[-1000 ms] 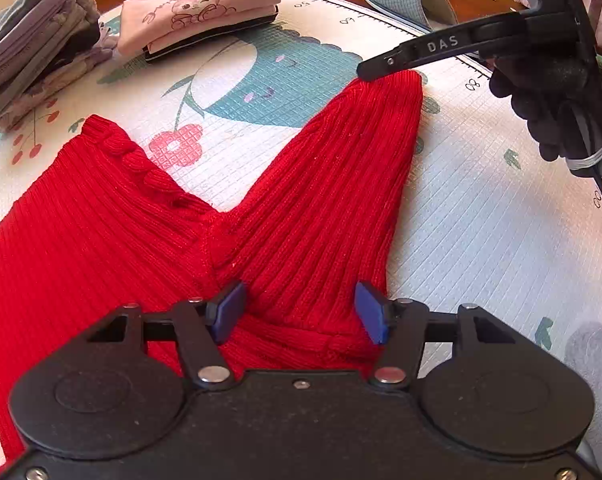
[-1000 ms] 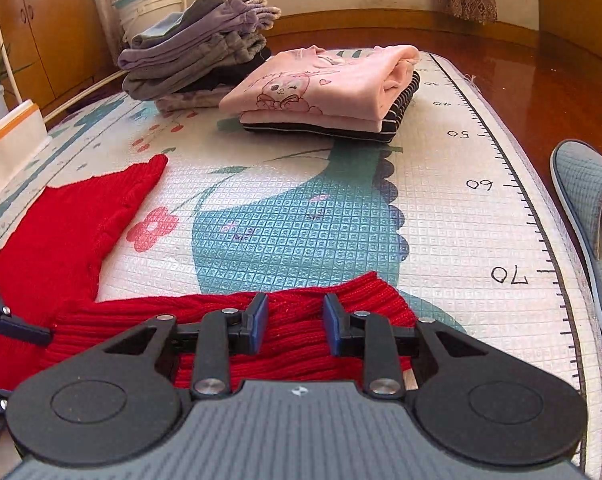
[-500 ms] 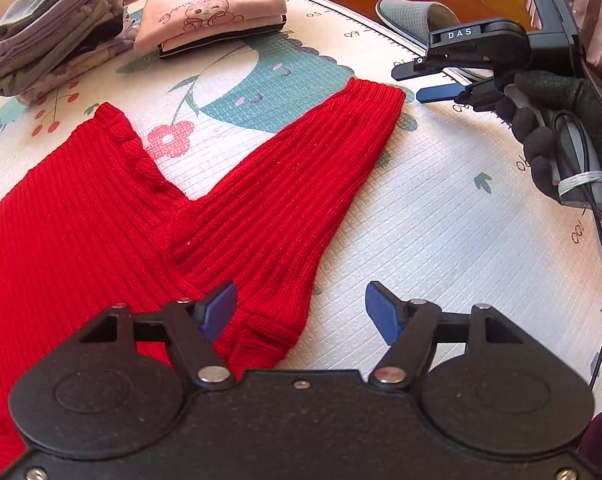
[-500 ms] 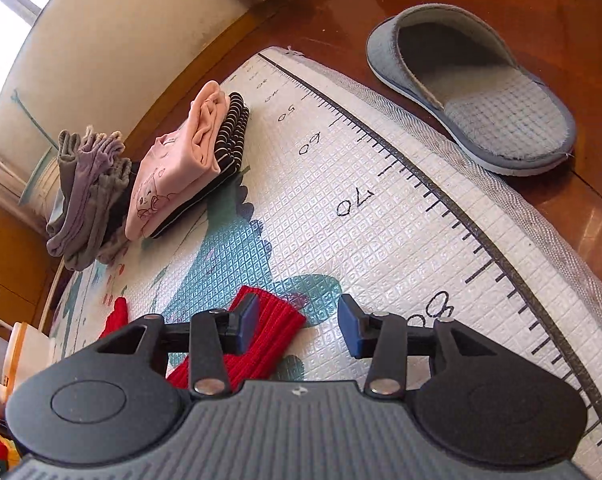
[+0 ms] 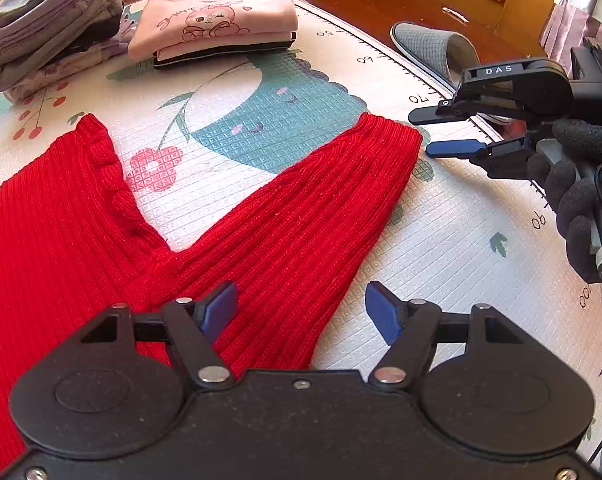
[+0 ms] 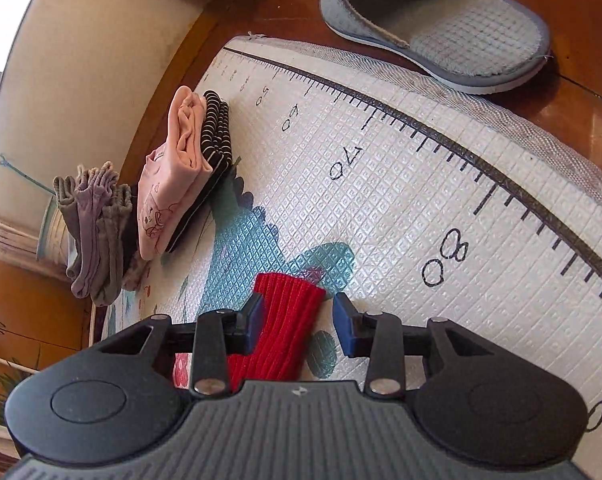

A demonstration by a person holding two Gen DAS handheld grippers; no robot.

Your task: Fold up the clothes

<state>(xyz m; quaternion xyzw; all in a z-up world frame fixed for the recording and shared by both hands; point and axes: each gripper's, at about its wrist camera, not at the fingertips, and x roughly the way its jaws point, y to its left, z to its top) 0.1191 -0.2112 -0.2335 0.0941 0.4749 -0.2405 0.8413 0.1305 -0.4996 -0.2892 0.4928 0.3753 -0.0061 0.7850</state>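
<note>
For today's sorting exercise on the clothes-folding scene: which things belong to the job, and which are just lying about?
Belongs to the job:
red knit sweater
left gripper, open
right gripper, open
play mat

Just lying about:
grey slipper
pink folded top, already folded
grey clothes pile

left hand-held gripper [image 5: 301, 312]: jaws apart | right hand-held gripper [image 6: 297, 318]: jaws apart, rolled sideways

left tool [image 5: 301, 312]: black, blue pads | right tool [image 5: 441, 132]: "DAS", black glove [image 5: 577, 188]
</note>
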